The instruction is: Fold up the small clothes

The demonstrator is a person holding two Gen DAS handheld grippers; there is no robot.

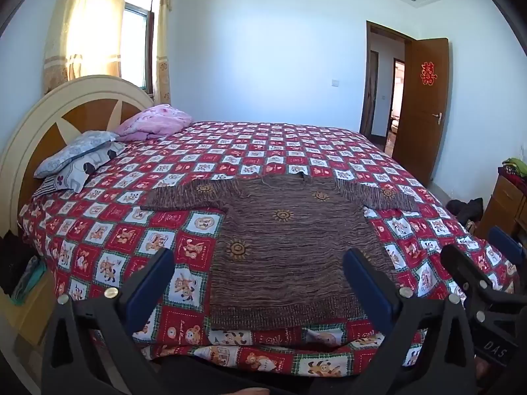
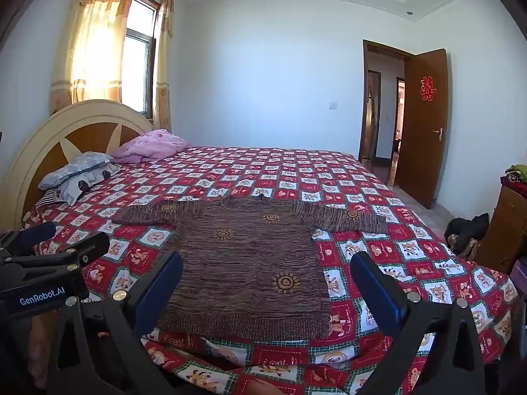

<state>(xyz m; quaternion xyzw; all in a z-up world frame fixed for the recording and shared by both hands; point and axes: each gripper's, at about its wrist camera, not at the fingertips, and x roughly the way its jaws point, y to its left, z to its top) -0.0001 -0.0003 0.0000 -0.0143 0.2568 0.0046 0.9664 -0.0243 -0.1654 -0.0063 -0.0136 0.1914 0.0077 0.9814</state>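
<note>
A small brown knitted sweater (image 1: pixel 290 247) (image 2: pixel 250 263) with orange sun motifs lies flat on the bed, both sleeves spread sideways and its hem toward me. My left gripper (image 1: pixel 260 263) hovers open above the near edge of the bed, over the hem's left part, with nothing between its blue pads. My right gripper (image 2: pixel 266 268) is open too, held above the hem's right part, apart from the cloth. The right gripper (image 1: pixel 484 250) shows at the right edge of the left wrist view, and the left gripper (image 2: pixel 49 237) at the left edge of the right wrist view.
The red and white patterned bedspread (image 1: pixel 296 151) covers a large bed. Pillows (image 1: pixel 79 161) and a pink quilt (image 1: pixel 154 121) lie by the headboard (image 1: pixel 39 121). A wooden cabinet (image 2: pixel 507 230) with clothes on top stands at the right, beside an open door (image 2: pixel 425 125).
</note>
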